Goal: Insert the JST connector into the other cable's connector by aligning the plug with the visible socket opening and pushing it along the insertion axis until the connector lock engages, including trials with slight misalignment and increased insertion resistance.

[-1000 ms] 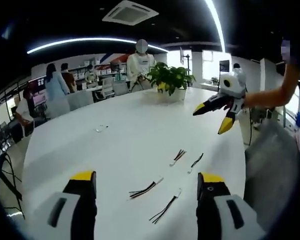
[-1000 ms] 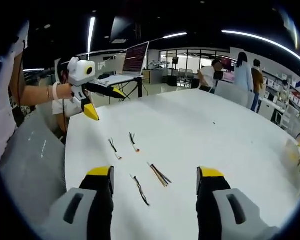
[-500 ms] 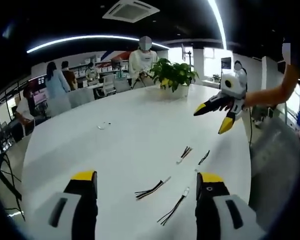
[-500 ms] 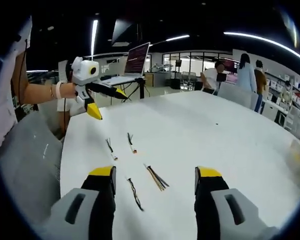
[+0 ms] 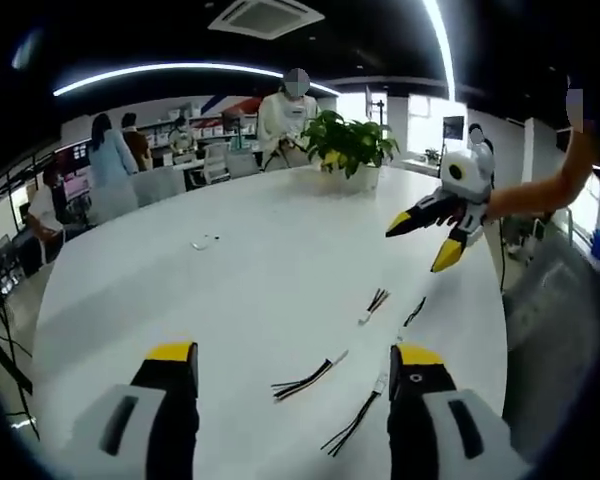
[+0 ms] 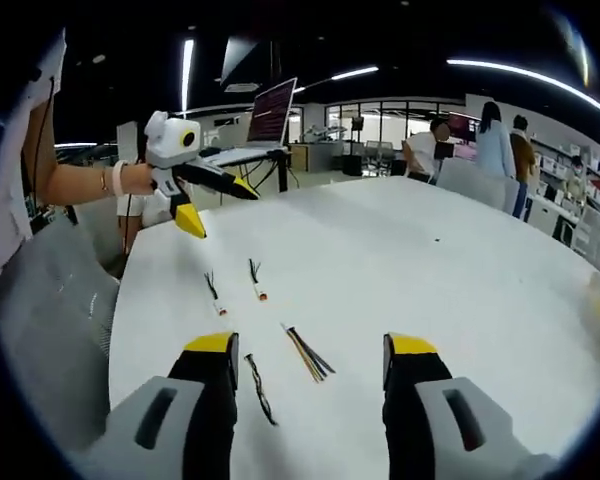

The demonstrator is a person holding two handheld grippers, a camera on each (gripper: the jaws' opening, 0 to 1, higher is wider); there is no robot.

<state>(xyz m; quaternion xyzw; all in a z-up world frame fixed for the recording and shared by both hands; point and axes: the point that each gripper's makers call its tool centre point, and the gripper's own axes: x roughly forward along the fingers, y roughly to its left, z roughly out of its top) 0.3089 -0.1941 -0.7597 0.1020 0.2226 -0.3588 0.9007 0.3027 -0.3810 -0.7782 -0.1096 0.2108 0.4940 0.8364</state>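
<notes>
JST cables lie loose on the white table, 4 short pigtails of thin wire; none is held. In the left gripper view, one pigtail lies between the jaws of the left gripper, a second just inside its right jaw, and a third and fourth lie farther ahead toward the right; the right gripper hangs in the air beyond them, well above the table. In the right gripper view, the fanned pigtail sits between the jaws of the right gripper, a dark one just inside its left jaw, and 2 more ahead to the left, below the left gripper. Both grippers stand wide open and hold nothing.

These cables look very light and limp (the wires would bend rather than push); the small pale housings at their ends are the only stiff part, and likely slippery plastic. I judge the hold belongs on the housing itself, or on the wires right behind it, so that the plug can be steered and pushed along its axis; a grip far back on the wires would let the end droop. The housings are too small to tell plug from socket. A light squeeze should do, since the thin pins and latch seem easy to damage; a pigtail so light may also skid on the smooth top as the jaws close around it.
</notes>
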